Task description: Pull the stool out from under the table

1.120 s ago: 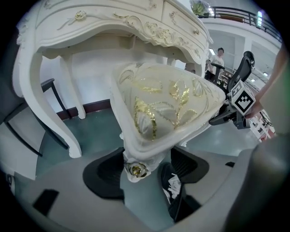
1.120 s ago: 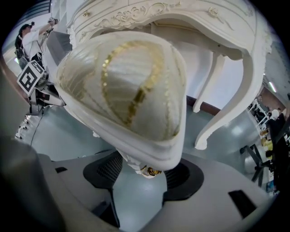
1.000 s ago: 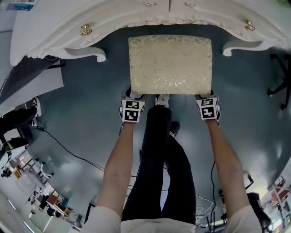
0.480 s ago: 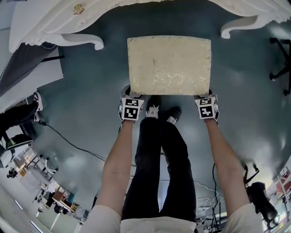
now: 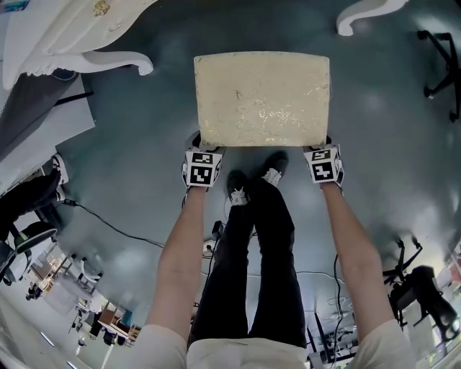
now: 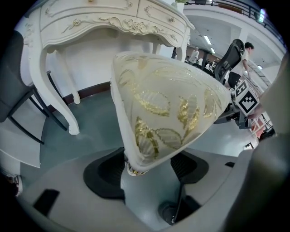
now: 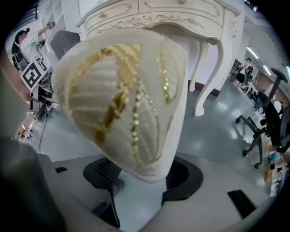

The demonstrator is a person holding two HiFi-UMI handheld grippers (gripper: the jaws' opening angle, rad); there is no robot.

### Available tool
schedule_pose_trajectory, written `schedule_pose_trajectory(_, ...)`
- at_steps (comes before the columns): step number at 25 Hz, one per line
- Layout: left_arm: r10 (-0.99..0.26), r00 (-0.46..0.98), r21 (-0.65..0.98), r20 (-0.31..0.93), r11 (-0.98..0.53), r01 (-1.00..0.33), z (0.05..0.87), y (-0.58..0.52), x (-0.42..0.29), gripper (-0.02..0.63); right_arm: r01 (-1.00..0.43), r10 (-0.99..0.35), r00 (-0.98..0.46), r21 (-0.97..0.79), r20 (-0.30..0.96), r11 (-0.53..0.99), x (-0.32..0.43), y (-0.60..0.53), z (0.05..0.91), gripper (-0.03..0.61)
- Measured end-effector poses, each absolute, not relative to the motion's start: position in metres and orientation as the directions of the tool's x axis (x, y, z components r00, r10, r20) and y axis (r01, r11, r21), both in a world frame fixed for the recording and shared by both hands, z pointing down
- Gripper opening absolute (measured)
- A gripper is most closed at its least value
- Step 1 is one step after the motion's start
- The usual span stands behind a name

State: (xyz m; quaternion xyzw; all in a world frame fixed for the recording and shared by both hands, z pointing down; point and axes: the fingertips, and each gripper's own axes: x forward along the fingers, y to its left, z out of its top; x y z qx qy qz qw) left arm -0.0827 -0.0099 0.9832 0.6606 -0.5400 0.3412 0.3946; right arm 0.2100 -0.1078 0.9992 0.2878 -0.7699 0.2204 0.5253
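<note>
Shoes: the person's two shoes [image 5: 253, 184] stand on the floor between the two tongs and just behind them, close to the stool's near edge.
Left tongs: the left tongs [image 5: 204, 150] are closed on the stool's near left corner. The left gripper view shows the padded corner and the beaded top of a leg wedged between the two dark pads.
Right tongs: the right tongs [image 5: 321, 148] clamp the near right corner the same way, with the cushion filling the gap between the pads.
Stool: the stool [image 5: 262, 97], cream with a gold leaf pattern, sits squarely ahead of both tongs, its long near edge running from one to the other.
Floor: a band of bare grey-green floor [image 5: 137, 137] lies beyond the stool's far edge, so the seat looks fully clear of the worktop.
Worktop: the white carved worktop [image 5: 57, 43] is farthest ahead, to the left of the left tongs. One curled foot [image 5: 360, 11] shows ahead of the right tongs.
Stage: judged from this layout, the pull is at or near its end.
Doing it well: draw both tongs back together so the seat stays square and does not twist in either grip. Keep the pull low and level so the legs slide and do not tip.
Watch for: the shoes leave little room, so any further pull calls for a step back first. A cable [image 5: 108, 223] lies on the floor behind the left tongs, and an office chair [image 5: 441, 50] stands far off to the right.
</note>
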Motion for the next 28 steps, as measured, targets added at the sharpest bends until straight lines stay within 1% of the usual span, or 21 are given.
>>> schedule_pose_trajectory(14, -0.442, 0.256, 0.172, 0.860, -0.220, -0.960, 0.983, 0.039, -0.072, 0.327, -0.750, -0.239, -0.248, -0.030, 0.939, 0.661, 0.229, -0.025, 1.000, 0.296)
schedule_pose_trajectory(28, -0.403, 0.271, 0.192, 0.874, -0.227, -0.955, 0.979, 0.108, -0.055, 0.325, -0.760, -0.227, -0.232, -0.030, 0.946, 0.650, 0.248, 0.048, 1.001, 0.296)
